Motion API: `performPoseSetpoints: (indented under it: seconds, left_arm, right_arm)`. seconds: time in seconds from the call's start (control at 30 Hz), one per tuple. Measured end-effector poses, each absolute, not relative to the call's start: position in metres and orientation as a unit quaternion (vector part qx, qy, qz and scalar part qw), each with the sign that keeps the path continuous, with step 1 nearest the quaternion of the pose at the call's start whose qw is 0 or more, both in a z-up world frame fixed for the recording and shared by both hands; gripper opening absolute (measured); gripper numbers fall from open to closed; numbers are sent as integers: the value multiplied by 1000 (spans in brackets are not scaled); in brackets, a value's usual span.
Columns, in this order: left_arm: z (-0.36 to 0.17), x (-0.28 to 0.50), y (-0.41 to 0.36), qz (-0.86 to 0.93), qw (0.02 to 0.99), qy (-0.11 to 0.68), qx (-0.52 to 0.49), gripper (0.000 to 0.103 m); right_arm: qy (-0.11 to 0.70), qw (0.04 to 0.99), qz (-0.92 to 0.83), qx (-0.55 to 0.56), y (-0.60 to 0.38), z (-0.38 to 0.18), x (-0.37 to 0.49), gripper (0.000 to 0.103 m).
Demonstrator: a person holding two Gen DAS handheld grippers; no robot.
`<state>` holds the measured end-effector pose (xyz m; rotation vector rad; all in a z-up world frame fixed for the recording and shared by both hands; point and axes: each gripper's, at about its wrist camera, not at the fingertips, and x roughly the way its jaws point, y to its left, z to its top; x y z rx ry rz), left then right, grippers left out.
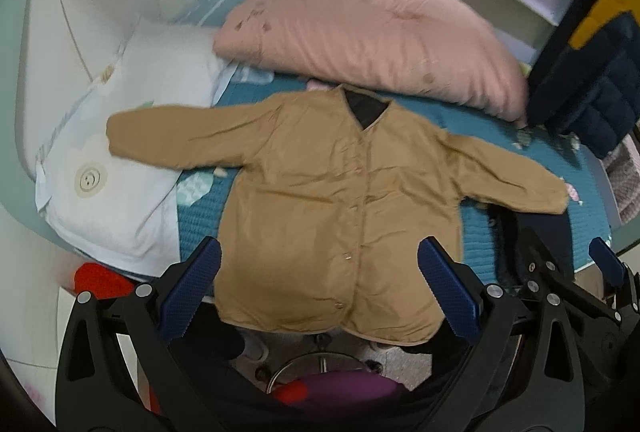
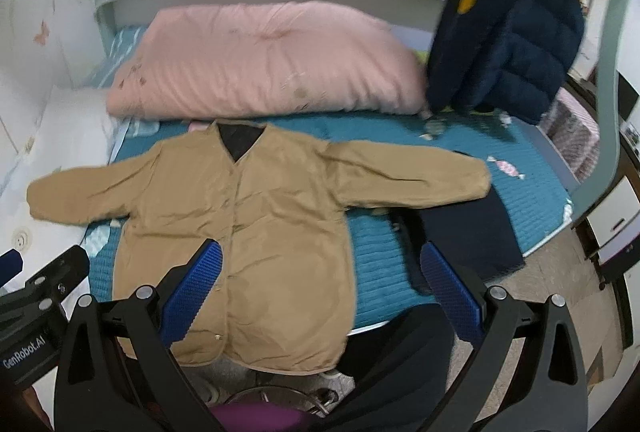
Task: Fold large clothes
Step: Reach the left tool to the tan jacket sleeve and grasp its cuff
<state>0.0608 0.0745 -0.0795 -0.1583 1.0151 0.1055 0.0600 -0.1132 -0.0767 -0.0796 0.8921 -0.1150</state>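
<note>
Gripper pair, nearest the lens: left gripper and right gripper, both spread wide with blue-padded fingers well apart, neither holding anything, both poised above the near edge of the bed.

Bed, teal quilted cover: carried every item listed below; its near edge ran across the lower part of both views.

Pink quilt: bulky, folded, lay along the far side of the bed, just beyond the jacket's collar.

Tan jacket: the task's garment. Lay face up, buttoned, flat on the bed, directly ahead of both grippers. Long axis of the body ran away from the grippers, hem nearest and overhanging the bed's near edge, collar farthest. Sleeves stretched out crosswise: left sleeve reached onto the white pillow, right sleeve ended over the dark folded garment. Judged unfolded, with the first fold not yet made. In the left wrist view the hem sat between the left gripper's fingers; in the right wrist view the jacket's right edge fell between the right gripper's fingers, so each gripper seemed nearer its own side.

White pillow: lay to the left, under the left cuff.

Navy and yellow puffer jacket: hung at the far right, well apart from the tan jacket.

Dark folded garment: on the bed at right, near the right gripper.
</note>
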Motion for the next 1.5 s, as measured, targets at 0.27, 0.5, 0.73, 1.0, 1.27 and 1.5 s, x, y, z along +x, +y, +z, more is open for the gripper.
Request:
performPoseSetpoints:
  seconds: [0.27, 0.5, 0.73, 1.0, 1.27, 1.5]
  left_arm:
    - [-126, 101, 152, 85, 838, 530, -100, 98]
    - [-161, 135, 224, 120, 819, 544, -137, 98]
    - [-200, 168, 293, 178, 802, 555, -131, 98]
    - [-233, 171, 369, 195, 798, 531, -208, 98]
    - [-223, 186, 431, 245, 814, 483, -209, 98]
    - [-237, 209, 474, 253, 810, 486, -210, 98]
  right_arm:
    - [478, 875, 9, -73, -38, -125, 123, 96]
    - [514, 849, 95, -75, 27, -168, 181, 96]
    - [541, 830, 122, -55, 69, -219, 249, 95]
    - [569, 807, 155, 27, 100, -253, 324, 54]
    - [631, 752, 178, 59, 141, -309, 374, 15]
    - [675, 720, 160, 18, 170, -392, 389, 12]
